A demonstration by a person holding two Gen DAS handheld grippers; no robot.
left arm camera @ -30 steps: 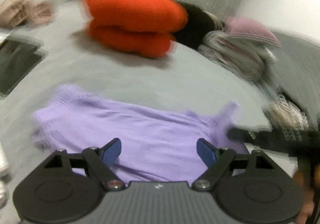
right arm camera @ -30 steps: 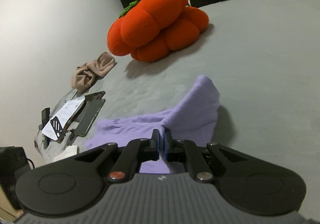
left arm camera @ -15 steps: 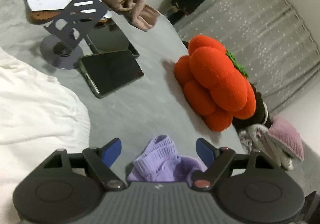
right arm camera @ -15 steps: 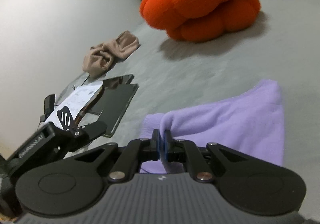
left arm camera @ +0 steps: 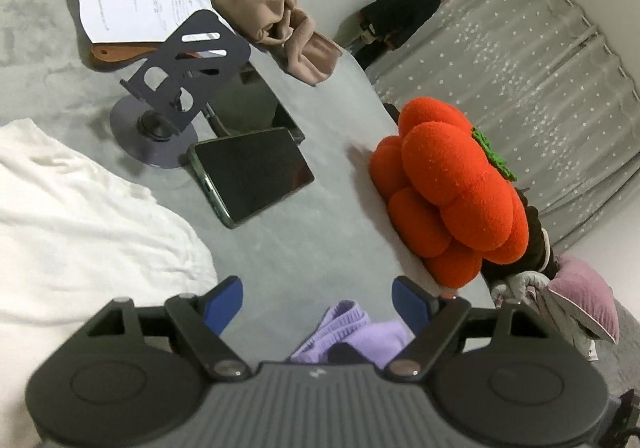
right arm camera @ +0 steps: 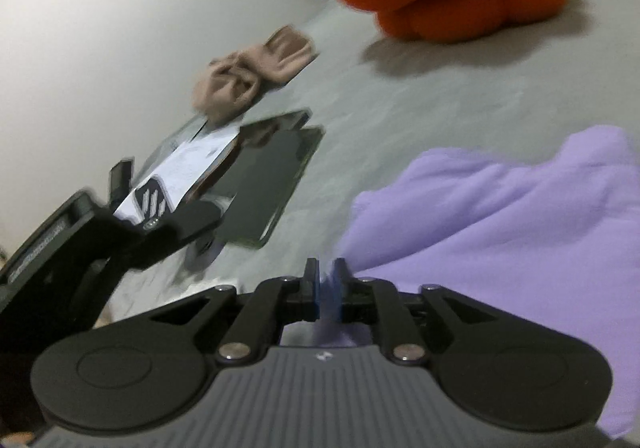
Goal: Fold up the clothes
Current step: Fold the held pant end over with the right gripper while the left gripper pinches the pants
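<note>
While the fold is being released, the scene reads as follows.

Purple garment (right arm camera: 500, 216): laid on the grey bed (right arm camera: 420, 96), at 3 o'clock in the right wrist view; in the left wrist view only a ribbed cuff is seen at 6 o'clock.

Right gripper (right arm camera: 328, 280): jaws are opening, narrowly parted, with a blurred wisp of purple cloth seen between them; firm pressing cannot be confirmed.

Left gripper (left arm camera: 318, 298): fingers are spread wide, nothing clamped; the cuff lies low between them, nearer the right finger.

Handling: the cloth is judged light, soft and limp, prone to bunching and sliding on the sheet. A hold is best taken at a hem or the ribbed cuff, where layers are thickest.

Surroundings: a phone (left arm camera: 252, 174) and a phone stand (left arm camera: 172, 104) lie at 11 o'clock in the left view, a white cloth (left arm camera: 80, 216) at 9, an orange plush pumpkin (left arm camera: 452, 200) at 2, a beige garment (left arm camera: 276, 24) at 12.

Obstructions: phone and stand are judged the nearest snag for a leftward sweep.
</note>
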